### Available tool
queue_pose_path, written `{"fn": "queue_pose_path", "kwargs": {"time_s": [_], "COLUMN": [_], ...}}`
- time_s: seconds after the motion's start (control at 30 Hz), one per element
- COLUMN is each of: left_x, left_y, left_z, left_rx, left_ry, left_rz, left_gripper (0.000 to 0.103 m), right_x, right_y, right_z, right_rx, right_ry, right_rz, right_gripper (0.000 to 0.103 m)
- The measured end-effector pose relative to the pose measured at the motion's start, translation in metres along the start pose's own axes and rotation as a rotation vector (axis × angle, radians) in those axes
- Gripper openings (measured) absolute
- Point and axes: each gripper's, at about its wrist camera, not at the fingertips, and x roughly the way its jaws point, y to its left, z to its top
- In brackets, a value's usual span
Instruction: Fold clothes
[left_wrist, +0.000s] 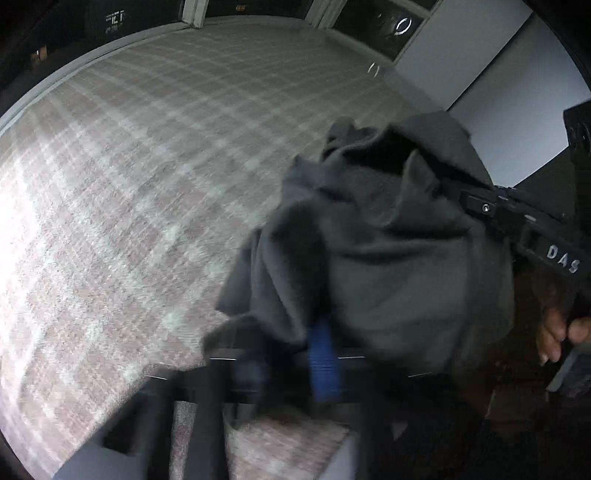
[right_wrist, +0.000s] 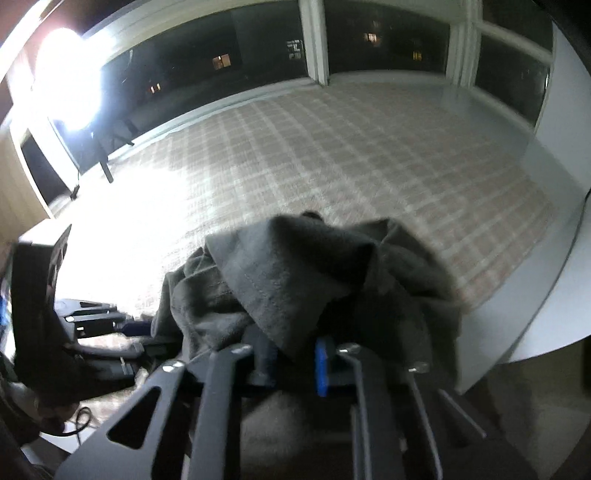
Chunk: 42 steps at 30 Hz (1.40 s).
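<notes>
Our left tool (left_wrist: 295, 354) and right tool (right_wrist: 295, 360) each pinch the bunched dark grey garment (left_wrist: 388, 240), held close together above the checked bench (left_wrist: 147, 184), neither nearer.

Both grippers are black, angular metal linkages with silver screws. Each has blue finger pads (left_wrist: 325, 365). The right gripper (left_wrist: 524, 225) carries white letters "DAS".

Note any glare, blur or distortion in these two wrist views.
Left wrist view: motion blur smears the grey garment and plaid cloth; fisheye bends the window sill. Right wrist view: a lamp blows out the left side, washing the plaid white; the garment is soft, edges dark.
</notes>
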Motion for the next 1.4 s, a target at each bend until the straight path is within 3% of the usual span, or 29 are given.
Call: {"fn": "queue_pose_path", "kwargs": {"time_s": [0.1, 0.27, 0.4, 0.5, 0.63, 0.7, 0.77, 0.87, 0.93, 0.97, 1.07, 1.13, 1.2, 1.3, 1.4], "left_x": [-0.029, -0.118, -0.204, -0.295, -0.406, -0.443, -0.466, -0.477, -0.463, -0.449, -0.406, -0.377, -0.350, -0.285, -0.239], "left_y": [0.002, 0.019, 0.038, 0.069, 0.114, 0.126, 0.142, 0.181, 0.212, 0.219, 0.240, 0.255, 0.281, 0.293, 0.305], "left_z": [-0.005, -0.015, -0.023, -0.035, -0.076, -0.103, -0.135, -0.188, -0.218, -0.220, -0.224, -0.226, -0.216, -0.176, -0.153], "left_rx": [-0.002, 0.004, 0.037, 0.006, -0.028, -0.049, -0.072, -0.163, -0.247, -0.255, -0.276, -0.290, -0.288, -0.266, -0.274], "left_ry": [-0.075, -0.214, -0.351, -0.496, -0.645, -0.705, -0.725, -0.661, -0.569, -0.531, -0.416, -0.339, -0.287, -0.233, -0.160], "left_rz": [-0.007, -0.063, -0.001, 0.036, 0.213, 0.361, 0.502, 0.607, 0.659, 0.651, 0.626, 0.609, 0.552, 0.477, 0.443], "left_gripper": [0.008, 0.007, 0.005, 0.004, 0.002, 0.000, 0.000, 0.000, 0.000, 0.000, 0.000, 0.014, 0.043, 0.049, 0.053], "right_x": [-0.026, -0.077, -0.136, -0.175, -0.223, -0.236, -0.220, -0.179, -0.131, -0.112, -0.072, -0.043, -0.009, 0.031, 0.070], "right_y": [0.005, 0.015, 0.049, 0.090, 0.152, 0.186, 0.230, 0.303, 0.354, 0.367, 0.350, 0.335, 0.303, 0.262, 0.235], "right_z": [0.011, 0.038, 0.078, 0.114, 0.150, 0.152, 0.147, 0.134, 0.109, 0.098, 0.073, 0.060, 0.058, 0.054, 0.056], "right_rx": [0.012, 0.047, 0.004, -0.053, -0.149, -0.196, -0.258, -0.373, -0.482, -0.511, -0.483, -0.449, -0.386, -0.341, -0.261], "right_ry": [-0.042, -0.144, -0.292, -0.387, -0.488, -0.505, -0.427, -0.247, -0.090, -0.038, -0.002, 0.027, 0.083, 0.139, 0.209], "right_rz": [0.037, 0.112, 0.176, 0.261, 0.401, 0.464, 0.530, 0.609, 0.549, 0.518, 0.430, 0.363, 0.257, 0.115, 0.100], "right_gripper": [0.006, 0.005, 0.005, 0.004, 0.004, 0.004, 0.004, 0.013, 0.048, 0.051, 0.054, 0.069, 0.070, 0.070, 0.070]}}
